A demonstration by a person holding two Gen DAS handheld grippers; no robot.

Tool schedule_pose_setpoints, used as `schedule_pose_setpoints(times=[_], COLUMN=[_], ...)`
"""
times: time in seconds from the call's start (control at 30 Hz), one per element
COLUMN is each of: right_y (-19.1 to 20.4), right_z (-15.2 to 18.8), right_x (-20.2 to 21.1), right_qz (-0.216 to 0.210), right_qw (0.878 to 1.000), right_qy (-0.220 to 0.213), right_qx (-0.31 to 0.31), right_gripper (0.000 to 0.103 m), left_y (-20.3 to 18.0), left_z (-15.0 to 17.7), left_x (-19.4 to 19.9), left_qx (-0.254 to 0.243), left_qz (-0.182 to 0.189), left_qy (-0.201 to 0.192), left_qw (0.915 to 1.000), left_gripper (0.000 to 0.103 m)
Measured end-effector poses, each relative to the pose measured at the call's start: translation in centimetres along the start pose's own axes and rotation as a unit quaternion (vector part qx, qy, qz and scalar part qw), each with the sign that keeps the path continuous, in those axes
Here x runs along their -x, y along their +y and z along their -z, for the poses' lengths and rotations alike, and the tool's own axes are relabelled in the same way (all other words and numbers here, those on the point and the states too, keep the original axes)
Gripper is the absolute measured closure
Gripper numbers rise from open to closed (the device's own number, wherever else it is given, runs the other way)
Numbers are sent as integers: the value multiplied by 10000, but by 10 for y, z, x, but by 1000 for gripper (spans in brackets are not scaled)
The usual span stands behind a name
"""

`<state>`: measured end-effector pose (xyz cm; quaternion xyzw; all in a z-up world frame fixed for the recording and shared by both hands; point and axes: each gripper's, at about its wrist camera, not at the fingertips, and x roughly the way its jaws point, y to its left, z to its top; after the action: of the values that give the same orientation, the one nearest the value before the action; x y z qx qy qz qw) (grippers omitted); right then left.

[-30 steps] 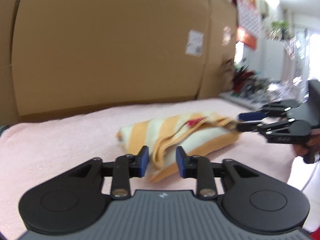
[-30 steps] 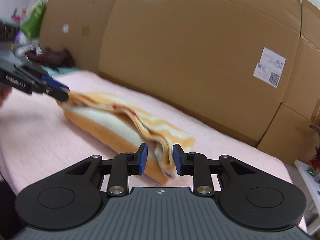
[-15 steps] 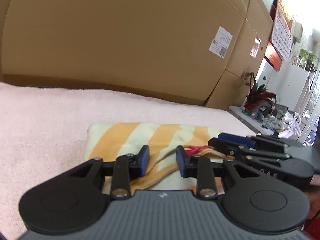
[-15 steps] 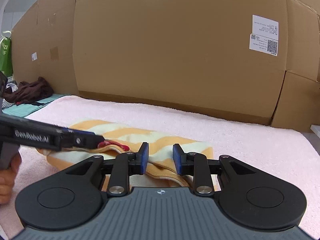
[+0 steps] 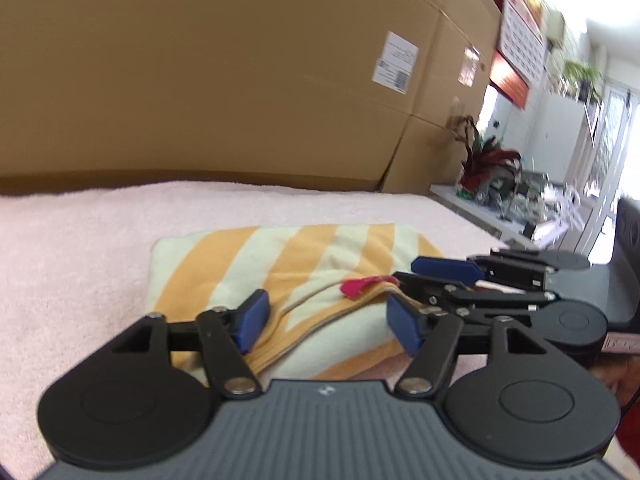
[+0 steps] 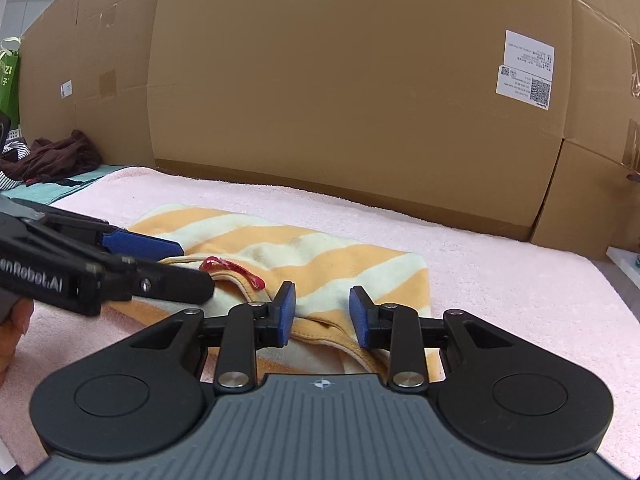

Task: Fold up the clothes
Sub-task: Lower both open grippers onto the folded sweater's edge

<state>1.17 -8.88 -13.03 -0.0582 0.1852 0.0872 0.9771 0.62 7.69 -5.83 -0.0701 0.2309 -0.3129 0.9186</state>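
Striped garment (image 5: 280, 268) (image 6: 304, 256), orange and cream, lies folded flat on the pink towel-covered bench (image 5: 80, 240) (image 6: 500, 280), near its front edge. Red tag (image 5: 358, 285) (image 6: 234, 269) sits at the garment's near hem.

Left wrist view: left gripper (image 5: 326, 324) low over the near edge of the garment, fingers (image 5: 252, 320) spread wide, hem lying loose between them, not pinched. At 3 o'clock the right gripper (image 5: 424, 280) comes in from the side, fingers apart, tips at the hem beside the red tag.

Right wrist view: at 9 o'clock the left gripper (image 6: 176, 260) reaches in from the side, tips at the hem just beside the tag. Right gripper (image 6: 322, 314) at the garment's near corner, fingers (image 6: 286, 312) spread, fabric edge between them, no pinch.

Cardboard boxes (image 5: 240, 80) (image 6: 340, 100) stand behind the bench. Dark clothes pile (image 6: 52, 158) at 9 o'clock, far left.
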Motion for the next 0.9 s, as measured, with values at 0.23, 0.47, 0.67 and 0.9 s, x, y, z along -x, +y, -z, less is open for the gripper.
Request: schedule_pose_setpoints(times=[0.23, 0.47, 0.67, 0.9], right_y=[-22, -26, -43, -55], right_z=[-9, -44, -26, -16], right_x=[13, -28, -65, -51], right_qz=[-261, -573, -356, -600], right_qw=[9960, 9909, 9822, 9715], right_qy=[-481, -370, 285, 237], right_qx=[-703, -1156, -1822, -2283], right_gripper=[70, 69, 59, 60], left_y=[-4, -5, -2, 6], left_z=[6, 8, 7, -15], left_x=[10, 14, 16, 23], left_qx=[-67, -92, 34, 249], left_qz=[-37, -28, 62, 226], left_qy=[-235, -313, -381, -482], left_qw=[9997, 9995, 9992, 9983], left_gripper=[39, 37, 34, 35])
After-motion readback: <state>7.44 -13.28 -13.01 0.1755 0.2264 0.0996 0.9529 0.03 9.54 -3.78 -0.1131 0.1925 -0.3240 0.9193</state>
